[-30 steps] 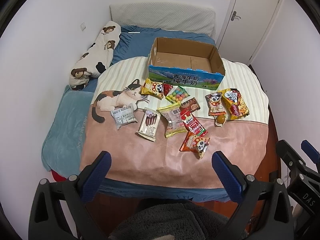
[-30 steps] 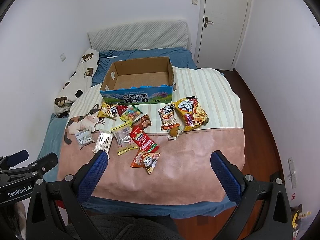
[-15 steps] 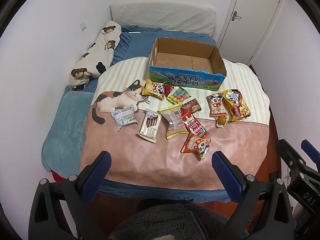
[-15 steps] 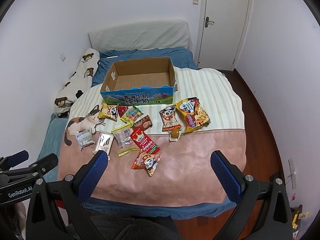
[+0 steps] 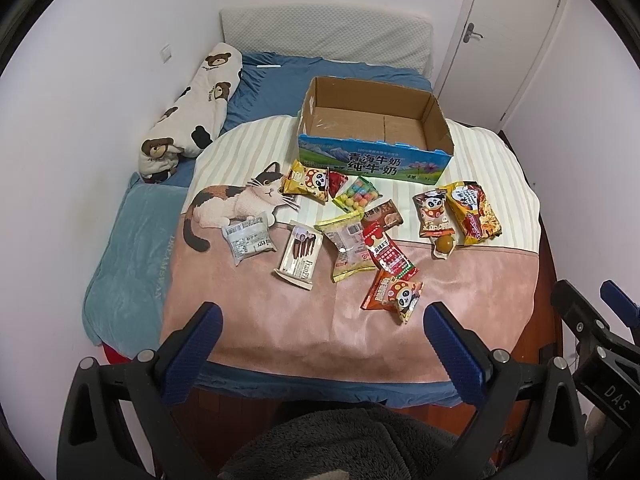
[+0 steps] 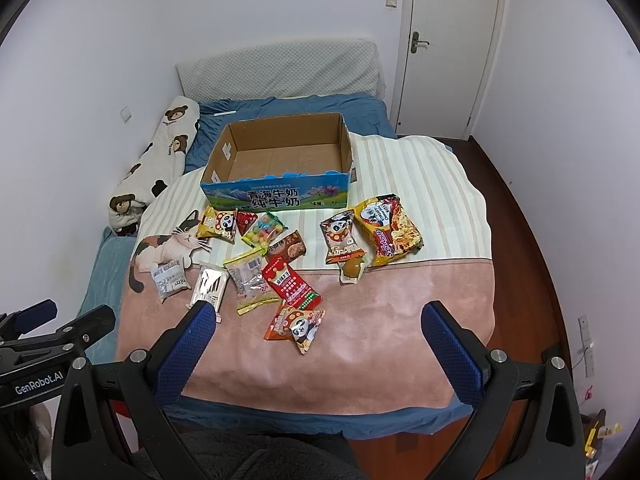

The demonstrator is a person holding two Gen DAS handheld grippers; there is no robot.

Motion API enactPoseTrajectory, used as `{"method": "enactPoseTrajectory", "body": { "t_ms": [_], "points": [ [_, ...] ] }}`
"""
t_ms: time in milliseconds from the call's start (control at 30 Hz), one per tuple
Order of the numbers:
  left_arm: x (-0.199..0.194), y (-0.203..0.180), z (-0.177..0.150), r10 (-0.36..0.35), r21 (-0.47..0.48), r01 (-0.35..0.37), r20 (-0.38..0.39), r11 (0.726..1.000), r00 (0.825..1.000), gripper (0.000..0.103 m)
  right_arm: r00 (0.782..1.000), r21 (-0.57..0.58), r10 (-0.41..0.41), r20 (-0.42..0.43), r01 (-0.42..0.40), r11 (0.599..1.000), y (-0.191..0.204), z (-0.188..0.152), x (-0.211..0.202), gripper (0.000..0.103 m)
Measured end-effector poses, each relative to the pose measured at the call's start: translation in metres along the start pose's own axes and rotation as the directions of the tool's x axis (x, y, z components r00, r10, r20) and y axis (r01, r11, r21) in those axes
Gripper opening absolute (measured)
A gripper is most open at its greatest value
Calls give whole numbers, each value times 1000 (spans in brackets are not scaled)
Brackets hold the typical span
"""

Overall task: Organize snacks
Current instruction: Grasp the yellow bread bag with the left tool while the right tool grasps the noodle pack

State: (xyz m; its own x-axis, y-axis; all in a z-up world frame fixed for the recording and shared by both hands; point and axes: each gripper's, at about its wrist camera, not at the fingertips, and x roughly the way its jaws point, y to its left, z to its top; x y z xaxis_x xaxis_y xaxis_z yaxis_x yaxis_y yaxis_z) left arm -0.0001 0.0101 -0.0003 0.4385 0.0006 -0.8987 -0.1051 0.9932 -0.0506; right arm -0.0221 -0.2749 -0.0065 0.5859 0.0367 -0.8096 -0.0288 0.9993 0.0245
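While both the left gripper (image 5: 322, 340) and the right gripper (image 6: 320, 340) hang wide open and empty, well short of the cardboard box (image 6: 280, 184), the box is bare inside and the snacks (image 6: 294, 280) lie scattered just in front of it. A sensible first pick looks to be the panda packet (image 6: 298, 326), farthest from the box and free of overlap; the red packet (image 6: 290, 286) overlaps its neighbours, while the bear pillow (image 6: 154, 160) left of the box blocks nothing.

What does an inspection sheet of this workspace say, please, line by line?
Surface: blanket with cat print, over a bed.
Job's things: box open, nothing in it; snacks loose in front of it, all outside.
Clutter: bear pillow by the wall.
Grippers: left gripper and right gripper above the near edge, jaws wide apart, holding nothing.
Cables: nothing seen.
Surroundings: white walls, shut door, wooden floor.
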Motion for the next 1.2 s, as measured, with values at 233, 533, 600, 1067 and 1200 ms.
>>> {"method": "enactPoseTrajectory", "body": {
  "t_ms": [233, 533, 600, 1067, 1200],
  "points": [
    [0, 0, -1, 0, -3, 0, -2, 1000, 1000, 103, 1000, 3, 1, -3, -1, 1000, 2, 0, 2, 103],
    [73, 18, 22, 46, -108, -53, -64, 993, 997, 103, 992, 48, 49, -112, -44, 998, 4, 6, 75, 103],
    [99, 24, 23, 66, -125, -79, -104, 989, 992, 103, 985, 64, 57, -166, -47, 997, 5, 5, 105, 103],
    [256, 78, 22, 142, -184, -202, -294, 962, 945, 103, 861, 86, 214, -462, -197, 977, 78, -5, 342, 103],
    [280, 87, 23, 148, -173, -210, -313, 962, 938, 103, 843, 67, 228, -487, -224, 972, 106, 2, 386, 103]
  ]
}}
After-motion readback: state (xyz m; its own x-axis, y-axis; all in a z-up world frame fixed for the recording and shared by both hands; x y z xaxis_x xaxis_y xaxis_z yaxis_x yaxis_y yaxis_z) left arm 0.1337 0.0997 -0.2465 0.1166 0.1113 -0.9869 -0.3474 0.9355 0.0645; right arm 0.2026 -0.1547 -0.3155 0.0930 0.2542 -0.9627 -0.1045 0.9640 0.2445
